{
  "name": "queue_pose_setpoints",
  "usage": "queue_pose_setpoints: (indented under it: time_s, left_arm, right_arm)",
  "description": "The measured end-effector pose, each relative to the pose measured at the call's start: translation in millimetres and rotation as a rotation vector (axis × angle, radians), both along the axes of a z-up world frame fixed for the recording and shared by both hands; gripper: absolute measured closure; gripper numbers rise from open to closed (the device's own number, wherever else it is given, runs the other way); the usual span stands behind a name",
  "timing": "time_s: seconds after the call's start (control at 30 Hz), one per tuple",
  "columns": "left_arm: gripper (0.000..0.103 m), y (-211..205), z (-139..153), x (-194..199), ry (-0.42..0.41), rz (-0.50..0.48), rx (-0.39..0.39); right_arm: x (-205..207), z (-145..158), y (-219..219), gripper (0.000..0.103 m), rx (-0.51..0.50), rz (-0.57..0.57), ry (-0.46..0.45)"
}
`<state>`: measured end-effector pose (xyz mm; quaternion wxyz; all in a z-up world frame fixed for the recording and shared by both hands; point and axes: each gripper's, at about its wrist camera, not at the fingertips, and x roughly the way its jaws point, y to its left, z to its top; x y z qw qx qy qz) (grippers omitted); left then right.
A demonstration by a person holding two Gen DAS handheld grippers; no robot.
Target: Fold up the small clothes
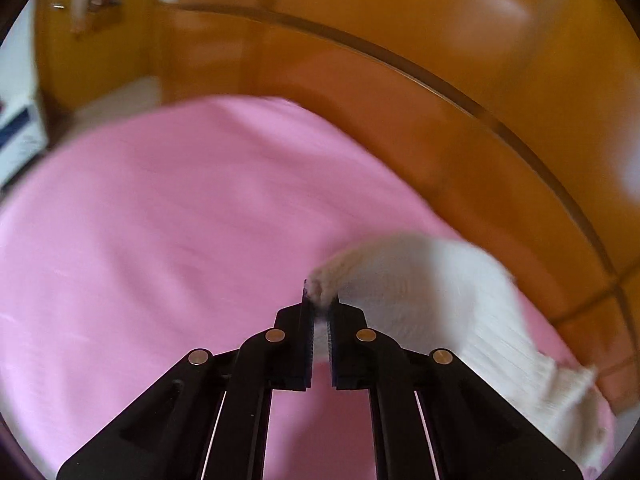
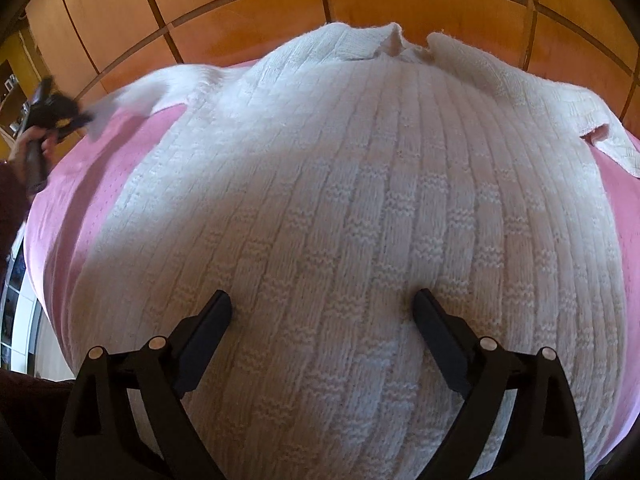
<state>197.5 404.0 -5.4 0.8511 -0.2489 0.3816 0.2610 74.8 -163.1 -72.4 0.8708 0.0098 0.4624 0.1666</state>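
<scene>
A white knitted sweater [image 2: 340, 208] lies flat on a pink cloth [image 2: 80, 208], its neck at the far end. My right gripper [image 2: 322, 300] stands open just over the sweater's lower body, with only flat knit between its fingers. In the left wrist view my left gripper [image 1: 320, 300] is shut on the cuff of the sweater's sleeve [image 1: 440, 300], which trails off to the right above the pink cloth [image 1: 160, 240]. From the right wrist view, that left gripper [image 2: 60, 114] shows blurred at the far left, held by a hand [image 2: 30, 146], at the end of the stretched sleeve [image 2: 136, 96].
An orange wooden tabletop [image 2: 240, 4] with dark inlay lines borders the pink cloth on the far side. A white and blue box [image 1: 18, 140] sits off the cloth's left edge. A dark sleeve [image 2: 10, 208] shows at the left rim.
</scene>
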Motion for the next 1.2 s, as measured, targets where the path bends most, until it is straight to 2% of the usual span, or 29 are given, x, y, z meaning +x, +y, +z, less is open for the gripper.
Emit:
queue_pose_setpoints:
  time_s: [0.1,0.2,0.27,0.37,0.4,0.47,0.5,0.53,0.57,0.67,0.77,0.83,0.9,1.03,1.07,1.1,1.13,1.2]
  left_arm:
    - [0.099,42,8,-28,0.056,0.116,0.077]
    - [0.099,67,1,-44,0.118,0.173,0.082]
    - [0.099,68,-9,-44,0.167,0.172,0.105]
    - [0.098,62,-28,-46,0.173,0.114,0.022]
    - [0.098,50,-32,-48,0.188,0.105,0.022]
    - [0.076,32,-32,-53,0.183,0.048,0.011]
    - [0.057,18,-31,-58,0.158,0.004,-0.004]
    - [0.049,8,-29,-63,0.13,-0.024,-0.015]
    - [0.049,-6,-27,-71,0.1,-0.062,-0.033]
    - [0.049,-58,-26,-98,0.009,-0.24,-0.149]
    - [0.049,-113,-33,-131,-0.032,-0.417,-0.255]
    - [0.049,-149,-40,-155,-0.046,-0.539,-0.359]
    - [0.049,-181,-48,-177,-0.056,-0.629,-0.448]
    - [0.05,-223,-69,-202,-0.011,-0.702,-0.55]
    - [0.056,-230,-77,-205,-0.002,-0.712,-0.564]
    - [0.093,-240,-80,-209,0.008,-0.723,-0.552]
    - [0.096,-246,-82,-211,0.025,-0.738,-0.542]
    - [0.097,-252,-79,-220,-0.011,-0.741,-0.543]
  right_arm:
    - [1,0,1,0.01,-0.002,-0.008,0.0]
    - [2,0,0,0.01,0.0,-0.016,0.002]
    - [3,0,0,0.01,-0.003,-0.022,0.001]
    - [3,0,1,0.01,-0.011,-0.03,-0.003]
    - [2,0,1,0.01,-0.011,-0.033,-0.004]
    - [1,0,2,0.01,-0.014,-0.035,-0.01]
    - [0,0,2,0.01,-0.021,-0.034,-0.015]
    - [-1,-1,2,0.01,-0.024,-0.033,-0.018]
    - [-2,-1,2,0.01,-0.024,-0.036,-0.019]
    - [-5,0,-1,0.01,-0.01,-0.042,-0.021]
    - [-10,-1,-2,0.01,-0.009,-0.041,-0.028]
    - [-13,-1,-3,0.01,-0.007,-0.039,-0.032]
    - [-16,-1,-5,0.01,0.001,-0.04,-0.035]
    - [-19,-1,-7,0.01,0.008,-0.04,-0.044]
    - [-20,-1,-7,0.01,0.008,-0.04,-0.047]
    - [-20,-1,-7,0.01,0.008,-0.04,-0.05]
    - [-21,-2,-7,0.01,0.007,-0.04,-0.052]
    - [-23,-2,-8,0.01,0.009,-0.041,-0.054]
